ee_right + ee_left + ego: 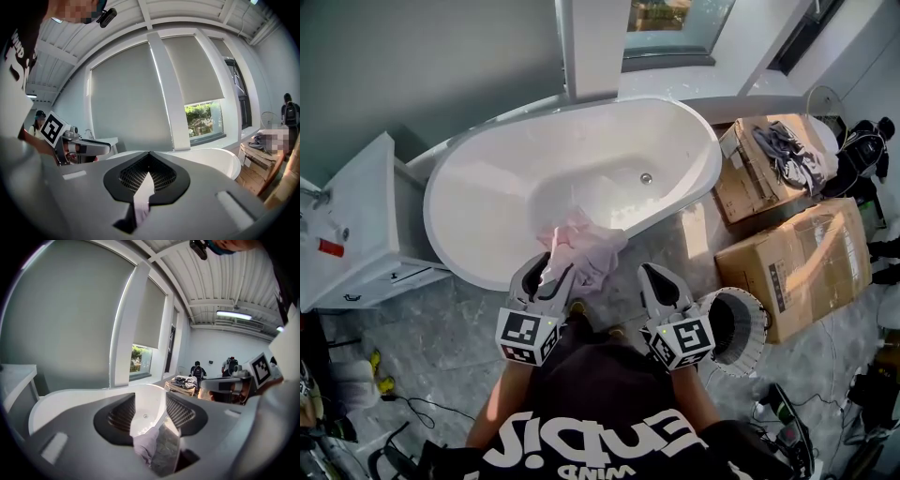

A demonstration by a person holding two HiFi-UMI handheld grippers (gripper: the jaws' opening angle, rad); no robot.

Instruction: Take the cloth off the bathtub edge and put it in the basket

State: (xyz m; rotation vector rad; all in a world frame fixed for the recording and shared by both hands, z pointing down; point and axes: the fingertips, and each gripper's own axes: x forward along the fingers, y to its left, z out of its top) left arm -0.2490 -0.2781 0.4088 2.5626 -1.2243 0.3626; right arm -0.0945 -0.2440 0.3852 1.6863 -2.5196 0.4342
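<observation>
A: Between the left gripper's (546, 272) half-parted jaws: one pink cloth (583, 246), loose, unpinched, draped on the bathtub edge (459, 234) just ahead.

B: Right gripper (654, 277): jaws together, nothing held. Basket (741, 328) beside it. Risk?

A: Lifted unclamped, the cloth likely slips floorward.

Floor (670, 248) on your right lies open up to the basket (757, 328). Boxes (811, 267) crowd just beyond it. Tub (534, 159) blocks ahead, cabinet (361, 216) left.
</observation>
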